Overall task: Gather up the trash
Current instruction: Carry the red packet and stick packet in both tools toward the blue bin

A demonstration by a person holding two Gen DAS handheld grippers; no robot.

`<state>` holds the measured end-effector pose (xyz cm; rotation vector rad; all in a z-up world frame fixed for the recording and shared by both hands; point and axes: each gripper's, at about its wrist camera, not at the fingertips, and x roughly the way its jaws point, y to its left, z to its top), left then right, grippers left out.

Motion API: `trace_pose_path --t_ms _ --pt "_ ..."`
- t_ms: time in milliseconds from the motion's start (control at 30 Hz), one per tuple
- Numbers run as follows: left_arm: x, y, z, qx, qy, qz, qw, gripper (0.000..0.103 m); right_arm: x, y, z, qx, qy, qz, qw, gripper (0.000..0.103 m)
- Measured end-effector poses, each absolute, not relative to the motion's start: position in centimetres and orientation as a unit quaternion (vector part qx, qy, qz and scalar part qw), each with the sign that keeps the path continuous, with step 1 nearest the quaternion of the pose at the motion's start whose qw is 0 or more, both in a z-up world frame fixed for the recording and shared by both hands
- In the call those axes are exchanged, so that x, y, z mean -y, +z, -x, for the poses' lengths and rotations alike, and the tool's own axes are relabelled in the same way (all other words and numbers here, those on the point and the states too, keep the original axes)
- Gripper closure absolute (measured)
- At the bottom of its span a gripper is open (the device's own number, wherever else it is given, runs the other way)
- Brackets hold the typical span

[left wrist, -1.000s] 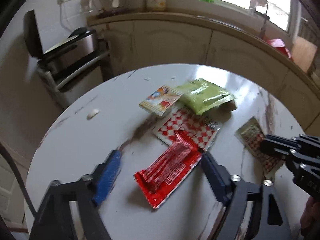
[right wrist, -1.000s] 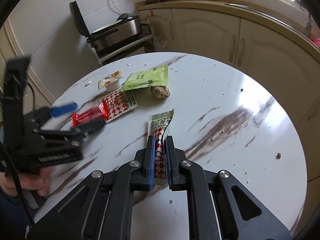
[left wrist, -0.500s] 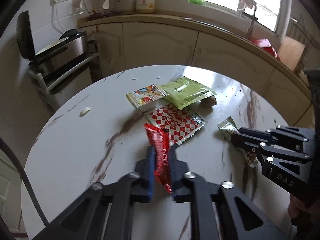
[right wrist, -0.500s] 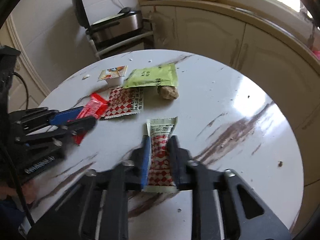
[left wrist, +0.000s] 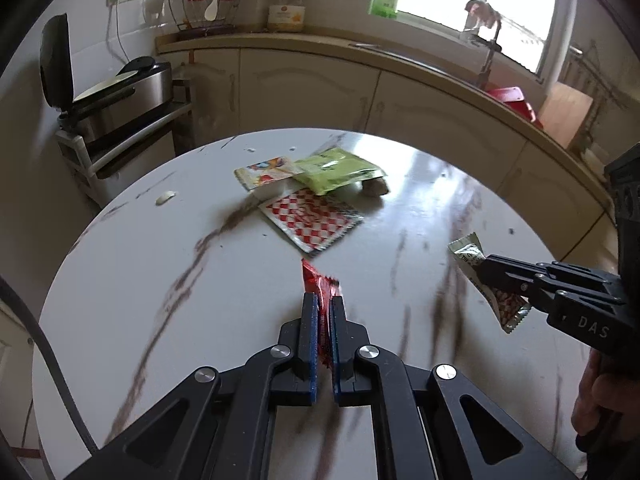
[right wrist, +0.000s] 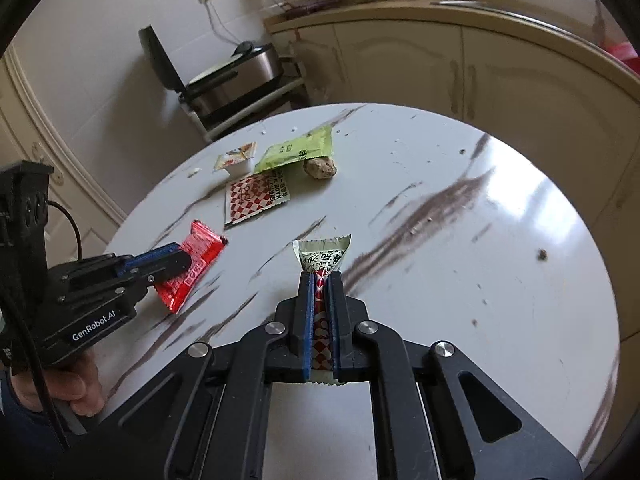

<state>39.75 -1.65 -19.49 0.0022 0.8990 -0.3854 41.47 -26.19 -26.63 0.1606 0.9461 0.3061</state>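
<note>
My left gripper is shut on a red wrapper and holds it above the round white marble table. My right gripper is shut on a green and red-checked sachet, also lifted off the table. Each gripper shows in the other view: the right gripper with its sachet, the left gripper with the red wrapper. On the table lie a red-checked packet, a green packet, a small colourful packet and a brown lump.
A small white scrap lies near the table's far left edge. Dark crumbs dot the right side. An open electric griddle stands on a rack beyond the table. Cream cabinets and a counter curve around the back.
Both grippers have risen and pulled back with their wrappers held. The left closed on the red wrapper a second ago and lifted it off the table.
</note>
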Motion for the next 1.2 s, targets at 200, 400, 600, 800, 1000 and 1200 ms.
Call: trace_pose_path --t_ms 200,400,600,800,1000,1200 --pt "2.3 -18.1 -36.4 -0.426 -0.193 -0.004 0.884 0.102 27.1 -25.1 -38.7 -0.444 0.144 -0.085 0.88 0.096" --pt "2.9 -18.7 -33.3 -0.442 -0.191 -0.024 0.876 0.101 27.6 -24.8 -35.7 -0.444 0.141 -0.087 0.881 0.096" --pt "3.4 -19.6 -32.3 -0.458 -0.177 -0.021 0.871 0.068 27.6 -25.3 -33.4 -0.45 0.145 -0.09 0.877 0.096" --pt "4.9 -19.5 -32.0 -0.449 -0.177 -0.025 0.876 0.07 28.2 -25.1 -32.7 -0.447 0.144 -0.096 0.878 0.096" --pt "4.8 -19.5 -31.6 -0.453 -0.209 0.002 0.867 0.099 28.7 -24.7 -32.1 -0.442 0.143 -0.101 0.88 0.096" --pt "5.9 -18.9 -29.8 -0.446 -0.226 -0.014 0.866 0.102 29.7 -24.4 -31.2 -0.436 0.139 -0.109 0.882 0.096"
